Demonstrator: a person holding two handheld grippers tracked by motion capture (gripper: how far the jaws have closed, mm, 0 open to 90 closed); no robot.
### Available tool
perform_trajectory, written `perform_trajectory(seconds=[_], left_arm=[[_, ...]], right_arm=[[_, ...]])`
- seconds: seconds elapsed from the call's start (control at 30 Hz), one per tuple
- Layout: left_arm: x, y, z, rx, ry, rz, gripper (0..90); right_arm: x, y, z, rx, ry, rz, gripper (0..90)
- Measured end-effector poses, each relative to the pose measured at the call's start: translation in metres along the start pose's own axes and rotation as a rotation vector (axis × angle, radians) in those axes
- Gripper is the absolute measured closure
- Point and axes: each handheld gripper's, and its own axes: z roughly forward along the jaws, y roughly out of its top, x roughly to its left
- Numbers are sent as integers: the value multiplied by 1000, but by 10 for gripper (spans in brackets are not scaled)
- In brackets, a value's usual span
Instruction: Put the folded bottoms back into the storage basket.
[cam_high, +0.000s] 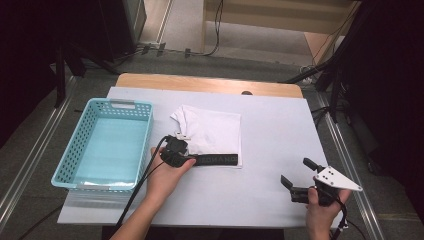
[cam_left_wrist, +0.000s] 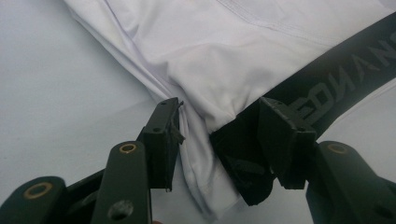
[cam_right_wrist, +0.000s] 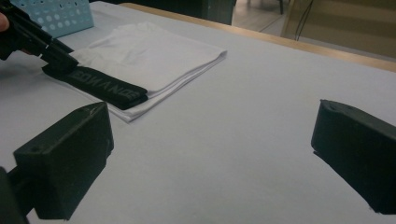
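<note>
White folded garment with black lettered waistband, lying flat near middle of desk on white cover sheet. Waistband along near edge of garment, lettering not fully readable. Light blue plastic basket just beside garment on left side, standing upright, with perforated walls. Bare wooden strip of desk visible at far edge behind white sheet. Dark stands and cables on floor around desk. Nothing lying between garment and basket except left hand-held gripper and its cable.

Left hand-held gripper held at left end of waistband, at near-left corner of garment. In left gripper view, jaws partly open, with bunched white cloth and end of black waistband lying in gap; one jaw touching white fold, other touching waistband. Not closed on cloth: clear gap between jaws. Left hand resting on desk just behind it.

Right hand-held gripper held by right hand at near-right part of desk, well apart from garment. Jaws wide open, nothing between them, bare white sheet below in right gripper view.
</note>
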Motion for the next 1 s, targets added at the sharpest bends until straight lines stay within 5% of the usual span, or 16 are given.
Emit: perform_trajectory(seconds=[0.6, 1.0], left_arm=[[0, -1, 0, 2, -56, 7, 678], [0, -2, 1, -7, -61, 16, 701]], right_arm=[[-4, 53, 52, 5, 130, -24, 0], [-14, 80, 87, 51, 200, -46, 0]])
